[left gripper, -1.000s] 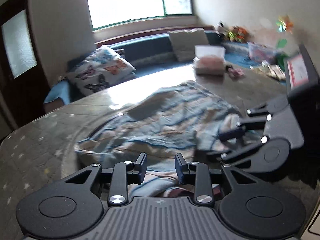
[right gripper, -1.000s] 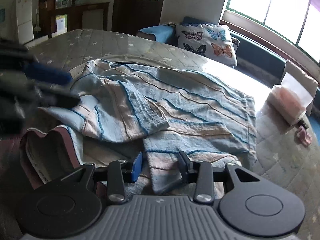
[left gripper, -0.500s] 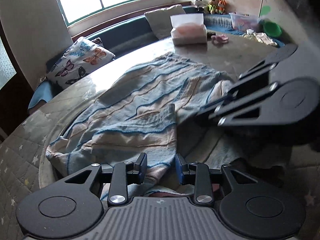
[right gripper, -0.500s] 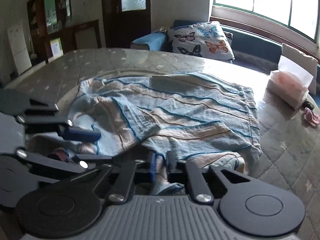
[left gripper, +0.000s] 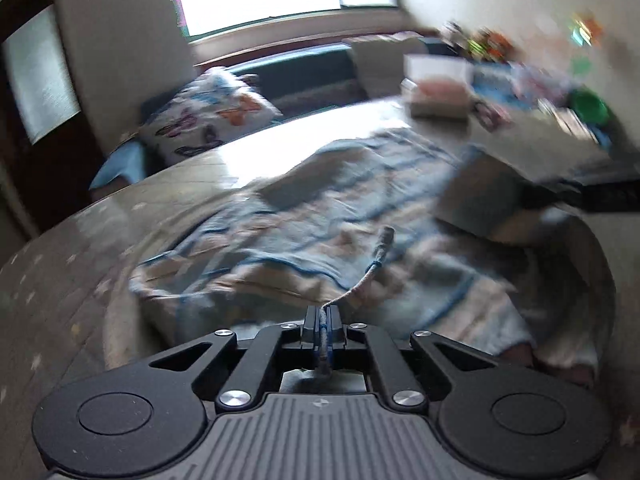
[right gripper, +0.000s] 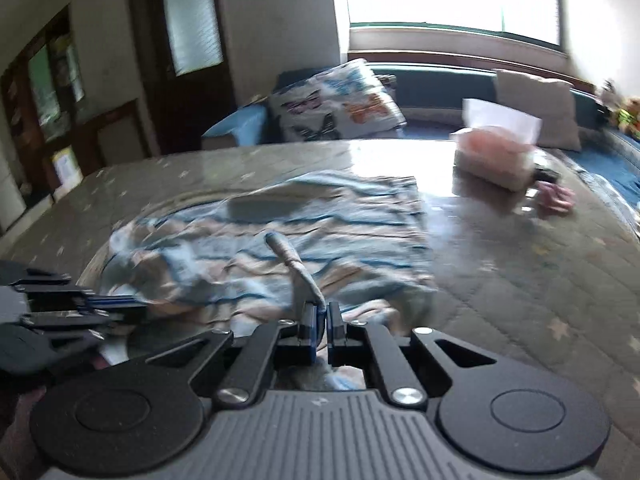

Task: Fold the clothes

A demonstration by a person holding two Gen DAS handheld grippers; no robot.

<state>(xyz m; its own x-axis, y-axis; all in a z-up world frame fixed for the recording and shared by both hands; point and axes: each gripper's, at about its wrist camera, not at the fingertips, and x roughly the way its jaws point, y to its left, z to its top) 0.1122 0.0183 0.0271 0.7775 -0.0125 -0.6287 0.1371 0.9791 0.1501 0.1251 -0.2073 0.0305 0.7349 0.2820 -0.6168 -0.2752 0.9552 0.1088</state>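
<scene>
A light blue garment with blue and peach stripes (left gripper: 320, 216) lies spread and rumpled on the round quilted table (left gripper: 60, 280). My left gripper (left gripper: 322, 320) is shut on a near edge of the striped garment, which rises as a thin ridge from the jaws. My right gripper (right gripper: 320, 316) is shut on another near edge of the striped garment (right gripper: 320, 220). The left gripper also shows at the left edge of the right wrist view (right gripper: 60, 304). Both views are motion blurred.
A tissue box (right gripper: 496, 156) and a small pink item (right gripper: 554, 196) sit at the table's far right. A butterfly cushion (right gripper: 336, 108) lies on the blue bench behind. Toys and a green bowl (left gripper: 588, 104) stand at the far right.
Both grippers have closed on the garment's near edge; the left was open half a second ago. Both views have swung and the cloth edges now lift from the jaws.
</scene>
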